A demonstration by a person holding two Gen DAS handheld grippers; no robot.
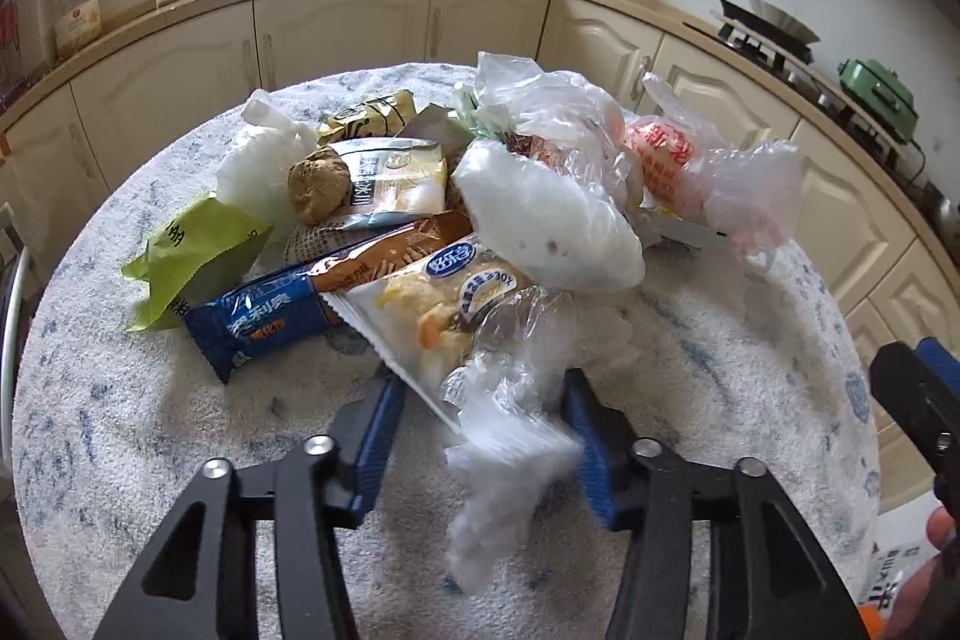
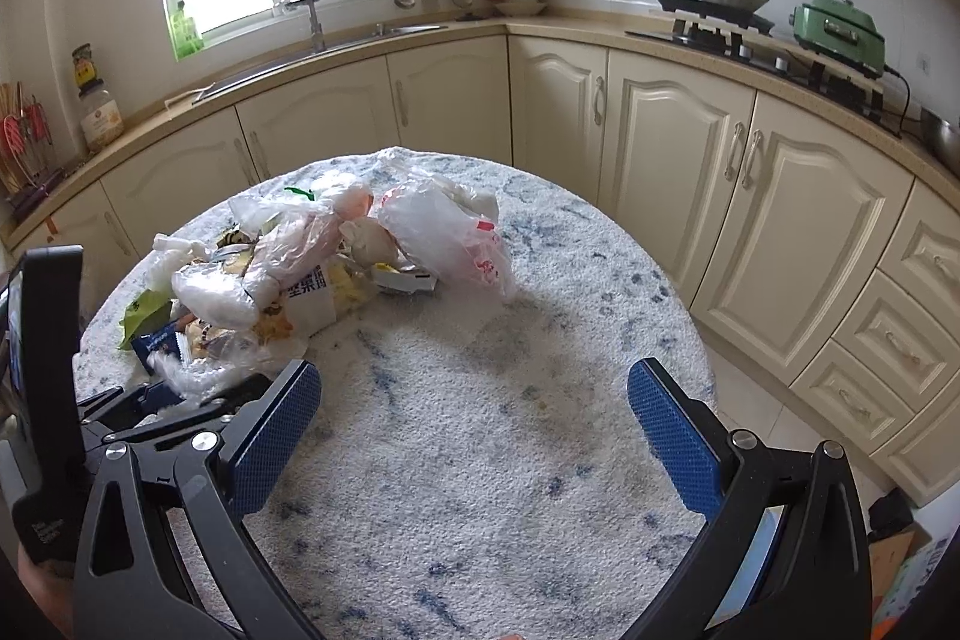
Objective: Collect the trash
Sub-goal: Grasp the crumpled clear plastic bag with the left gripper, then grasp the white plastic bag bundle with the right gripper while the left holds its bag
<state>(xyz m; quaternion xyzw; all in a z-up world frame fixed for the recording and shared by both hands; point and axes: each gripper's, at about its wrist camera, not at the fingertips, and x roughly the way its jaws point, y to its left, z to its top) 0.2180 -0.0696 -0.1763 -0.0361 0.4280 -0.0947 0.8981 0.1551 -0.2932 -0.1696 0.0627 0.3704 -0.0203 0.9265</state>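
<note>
The left gripper (image 1: 480,436) stood narrowed around a clear plastic bag (image 1: 510,400) at the heap's near edge, pads seemingly not yet pinching; closing fully before lifting seemed wise, while the right gripper (image 2: 474,430) gaped wide, empty.

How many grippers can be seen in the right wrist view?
2: the right gripper, open, in the foreground; the left gripper at the left edge, by the trash pile.

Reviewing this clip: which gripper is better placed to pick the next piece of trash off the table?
Left. The left gripper already straddles the clear plastic wrap at the near edge of the trash pile. The right gripper is open over bare table cover, away from the pile.
</note>
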